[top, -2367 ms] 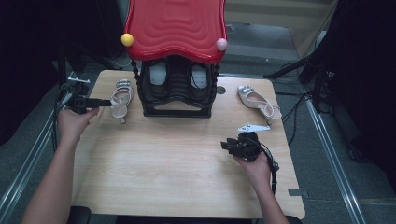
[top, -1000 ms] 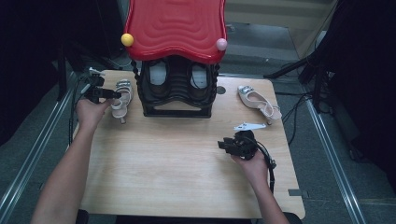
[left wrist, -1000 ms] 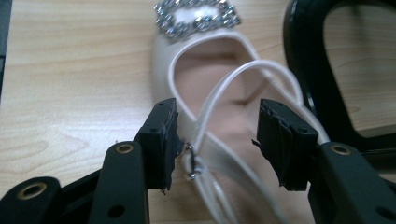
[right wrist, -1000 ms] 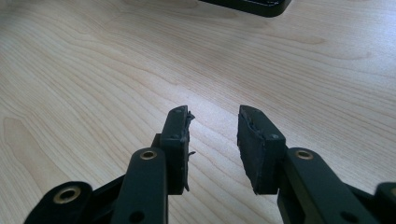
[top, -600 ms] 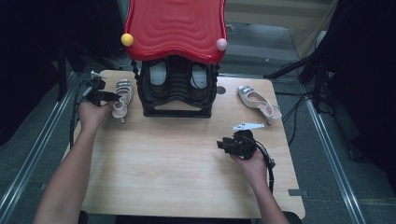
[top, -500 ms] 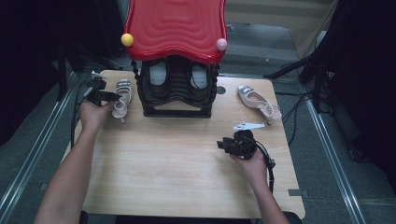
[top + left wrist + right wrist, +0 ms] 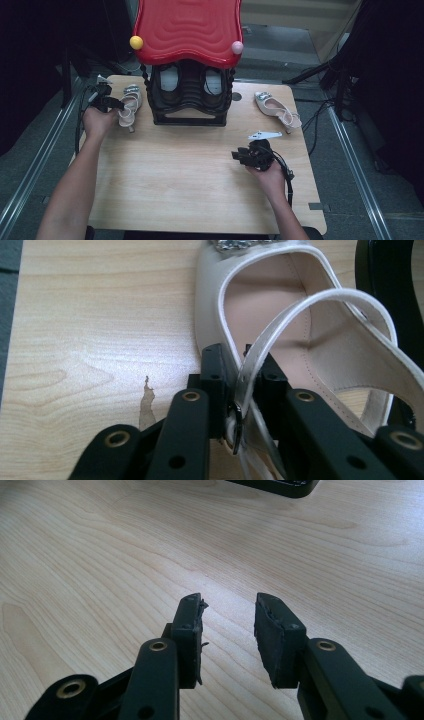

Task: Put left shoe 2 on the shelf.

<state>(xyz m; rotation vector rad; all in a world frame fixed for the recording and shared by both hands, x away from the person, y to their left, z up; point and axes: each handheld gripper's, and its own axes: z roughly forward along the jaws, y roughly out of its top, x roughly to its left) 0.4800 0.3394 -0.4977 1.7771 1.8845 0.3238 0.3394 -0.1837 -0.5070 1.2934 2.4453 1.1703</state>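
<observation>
A cream strappy high-heeled sandal (image 7: 131, 102) lies on the wooden table (image 7: 170, 180), left of a black shoe rack (image 7: 190, 100) with a red wavy roof (image 7: 187, 27). My left gripper (image 7: 118, 104) is at the sandal's heel end. In the left gripper view the jaws have just been closing, and the left gripper (image 7: 239, 365) is shut on the sandal (image 7: 280, 305), pinching its side wall and clear strap. Its matching sandal (image 7: 277, 109) lies at the table's right rear. My right gripper (image 7: 237, 156) rests low near the right front, pointing left. The right gripper (image 7: 227, 612) is open over bare wood.
Two dark shoes sit inside the rack's openings (image 7: 212, 85). A yellow ball (image 7: 136, 42) and a pink ball (image 7: 237, 47) hang at the roof's corners. Metal rails (image 7: 35, 165) run along both sides of the table. Dark stands and cables crowd the right rear.
My left hand has come in to the sandal's heel end and its jaws have closed on the sandal's side and strap. The right hand has stayed where it was.
</observation>
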